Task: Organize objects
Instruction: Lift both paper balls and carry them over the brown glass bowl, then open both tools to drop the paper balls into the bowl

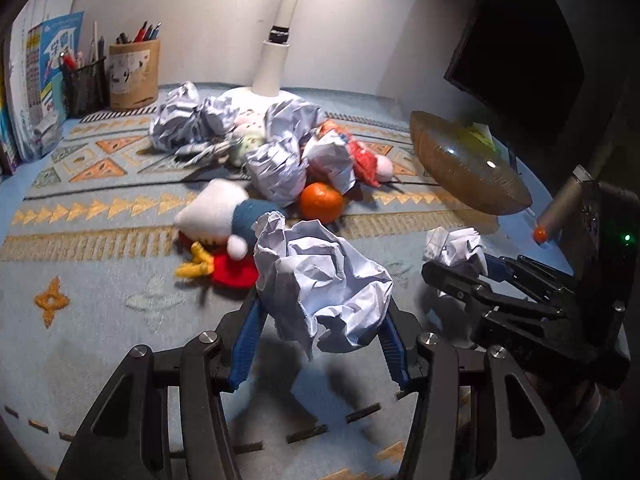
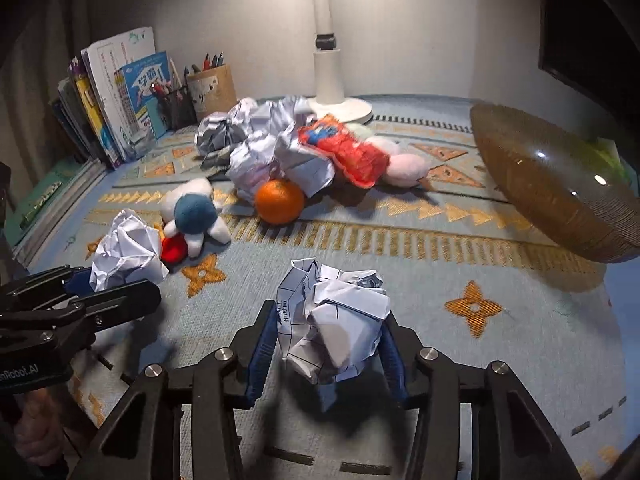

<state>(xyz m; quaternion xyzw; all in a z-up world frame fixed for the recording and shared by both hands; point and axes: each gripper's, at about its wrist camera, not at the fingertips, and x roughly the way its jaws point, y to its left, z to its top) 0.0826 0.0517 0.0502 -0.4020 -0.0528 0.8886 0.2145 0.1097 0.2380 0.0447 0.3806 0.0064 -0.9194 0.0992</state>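
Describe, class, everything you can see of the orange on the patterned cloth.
The orange is round, bright and whole, its peel unbroken with a small dimple on top. It sits on the blue patterned cloth at the near edge of the pile, tucked against a crumpled paper ball behind it. The blue and white plush toy lies beside it, apart. Neither gripper touches it.

Wall [image 2: 400,20]: plain pale grey, at 12 o'clock.
Surface: blue patterned cloth [image 2: 520,360].
Light: white lamp [image 2: 326,60], 12 o'clock.
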